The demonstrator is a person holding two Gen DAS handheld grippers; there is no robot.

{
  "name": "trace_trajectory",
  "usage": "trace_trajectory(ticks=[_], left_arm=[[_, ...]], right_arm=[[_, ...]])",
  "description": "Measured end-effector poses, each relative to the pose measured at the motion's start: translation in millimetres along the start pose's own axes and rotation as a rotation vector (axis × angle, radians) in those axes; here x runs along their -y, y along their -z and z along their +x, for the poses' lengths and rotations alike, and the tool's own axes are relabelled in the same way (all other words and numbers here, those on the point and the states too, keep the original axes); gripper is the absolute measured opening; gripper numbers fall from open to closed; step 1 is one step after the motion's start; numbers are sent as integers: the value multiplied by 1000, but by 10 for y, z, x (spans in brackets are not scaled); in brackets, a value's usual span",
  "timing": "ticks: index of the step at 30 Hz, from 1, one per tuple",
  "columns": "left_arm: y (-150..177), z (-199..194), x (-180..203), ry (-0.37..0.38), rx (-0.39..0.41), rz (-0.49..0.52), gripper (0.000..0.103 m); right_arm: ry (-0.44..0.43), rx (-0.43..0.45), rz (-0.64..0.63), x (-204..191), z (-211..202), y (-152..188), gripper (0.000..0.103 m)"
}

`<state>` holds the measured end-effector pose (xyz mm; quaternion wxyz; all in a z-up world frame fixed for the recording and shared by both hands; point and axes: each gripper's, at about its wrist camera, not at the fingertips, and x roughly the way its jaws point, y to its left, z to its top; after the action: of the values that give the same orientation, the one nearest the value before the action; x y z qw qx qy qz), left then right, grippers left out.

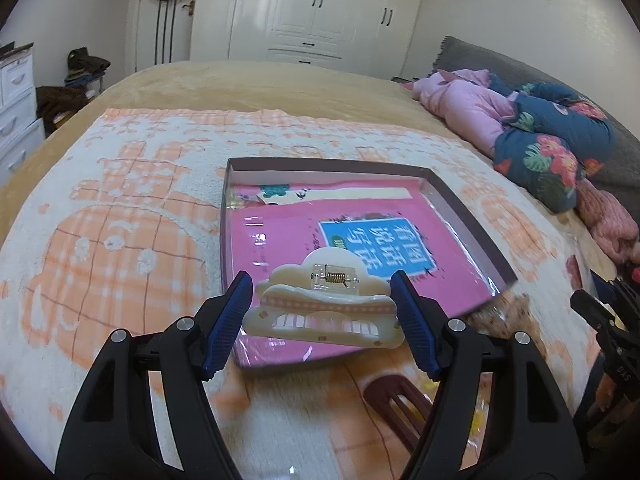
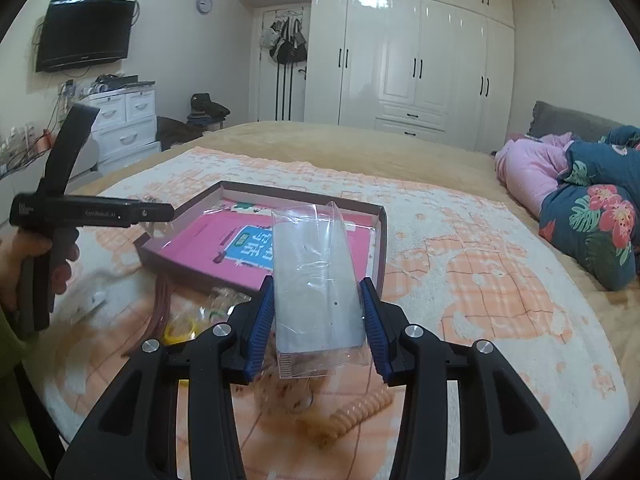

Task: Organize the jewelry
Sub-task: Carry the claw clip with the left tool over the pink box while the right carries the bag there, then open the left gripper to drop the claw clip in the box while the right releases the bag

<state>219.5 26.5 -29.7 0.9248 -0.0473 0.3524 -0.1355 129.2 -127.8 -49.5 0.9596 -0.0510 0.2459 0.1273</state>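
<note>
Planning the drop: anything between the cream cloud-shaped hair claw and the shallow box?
Nothing visible. The left gripper holds the cream cloud-shaped hair claw over the near edge of the shallow box; only a pink book lies inside.

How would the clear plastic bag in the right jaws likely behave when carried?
The clear plastic bag looks thin and creased, so probably floppy and light. Its glossy film may slip. It stands upright between the pads, perhaps stiffened by a fold.

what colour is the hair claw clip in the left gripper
Cream hair claw clip with a pink checked band, clearest in the left wrist view.
</note>
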Motion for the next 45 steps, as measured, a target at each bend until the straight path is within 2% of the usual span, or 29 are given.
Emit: trace_trajectory(ticks=[6, 17, 25, 32, 36, 40, 45], left_arm=[[-63, 123, 71, -26, 5, 38, 62], [-61, 371, 11, -27, -26, 16, 62], [6, 524, 15, -6, -61, 19, 62], [6, 541, 42, 10, -61, 21, 62], [-18, 515, 6, 12, -42, 8, 67], [-44, 478, -56, 17, -31, -23, 71], [-128, 308, -137, 16, 17, -57, 79]], right_arm=[[13, -28, 33, 113, 302, -150, 41], [21, -109, 17, 118, 911, -361, 41], [24, -217, 55, 132, 1302, -294, 41], [35, -261, 78, 167, 1450, -227, 42], [40, -266, 96, 192, 1470, -213, 42], [49, -230, 126, 207, 1350, -232, 66], [68, -128, 132, 215, 1045, -284, 79]])
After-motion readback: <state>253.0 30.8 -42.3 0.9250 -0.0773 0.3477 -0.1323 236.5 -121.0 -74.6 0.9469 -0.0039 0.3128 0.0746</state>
